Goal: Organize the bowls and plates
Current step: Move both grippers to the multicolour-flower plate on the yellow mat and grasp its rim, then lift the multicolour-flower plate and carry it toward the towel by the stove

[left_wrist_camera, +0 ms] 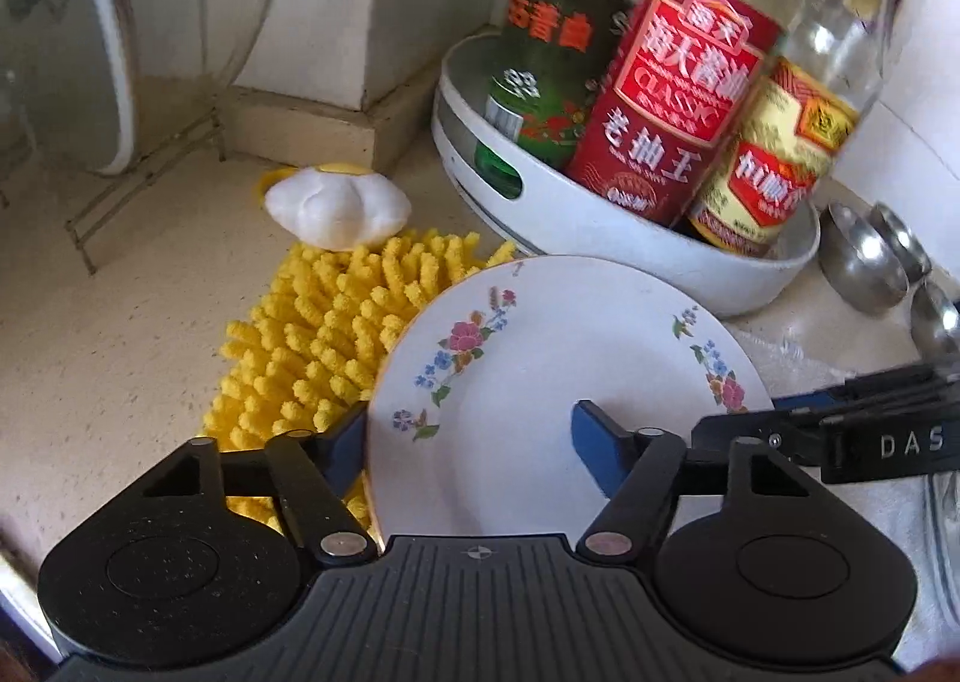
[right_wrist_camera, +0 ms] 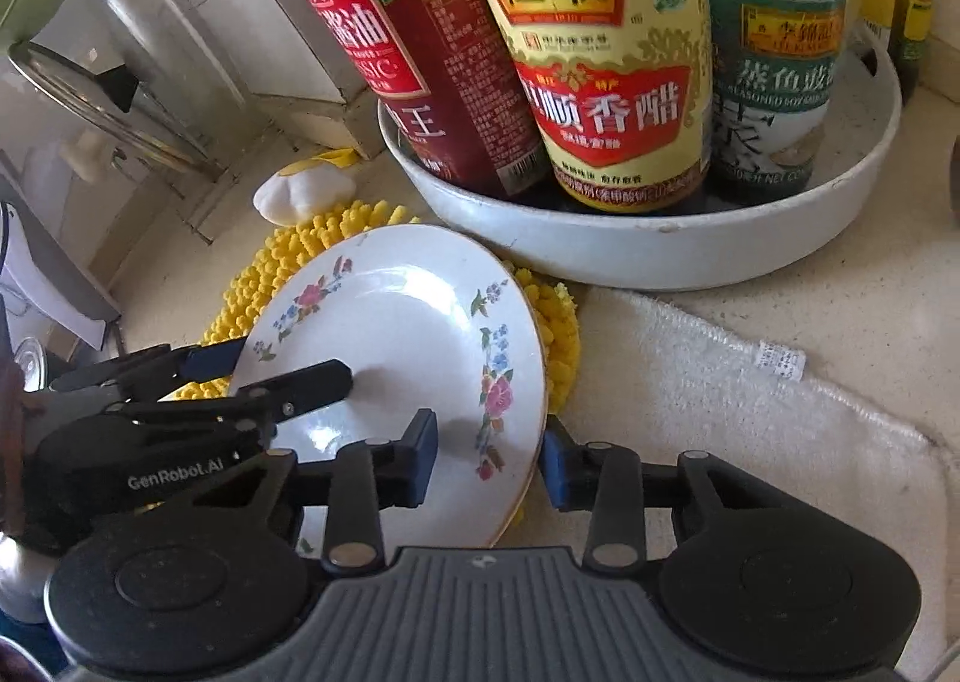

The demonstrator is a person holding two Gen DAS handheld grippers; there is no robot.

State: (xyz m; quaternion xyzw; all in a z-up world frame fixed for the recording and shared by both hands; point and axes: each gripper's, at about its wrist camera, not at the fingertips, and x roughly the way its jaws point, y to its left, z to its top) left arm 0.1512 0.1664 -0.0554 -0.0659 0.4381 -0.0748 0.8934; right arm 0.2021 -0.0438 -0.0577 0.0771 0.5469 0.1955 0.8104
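Note:
A white plate with flower sprigs (left_wrist_camera: 540,358) (right_wrist_camera: 408,322) hangs tilted above a yellow shaggy mat (left_wrist_camera: 324,334). My left gripper (left_wrist_camera: 469,451) is shut on the plate's left side, with one blue pad under the rim and the other on its face. Seen from the right wrist, the left gripper's fingers (right_wrist_camera: 312,382) reach in from the left. My right gripper (right_wrist_camera: 489,460) holds the near right rim, one pad on the plate's face and one behind the gold edge.
Just behind the plate stands a white round tray (left_wrist_camera: 600,226) (right_wrist_camera: 600,256) crowded with sauce bottles. A white towel (right_wrist_camera: 750,400) lies to the right, with steel spoons (left_wrist_camera: 864,262) beyond it. At the far left a wire rack (left_wrist_camera: 120,172) holds a glass lid.

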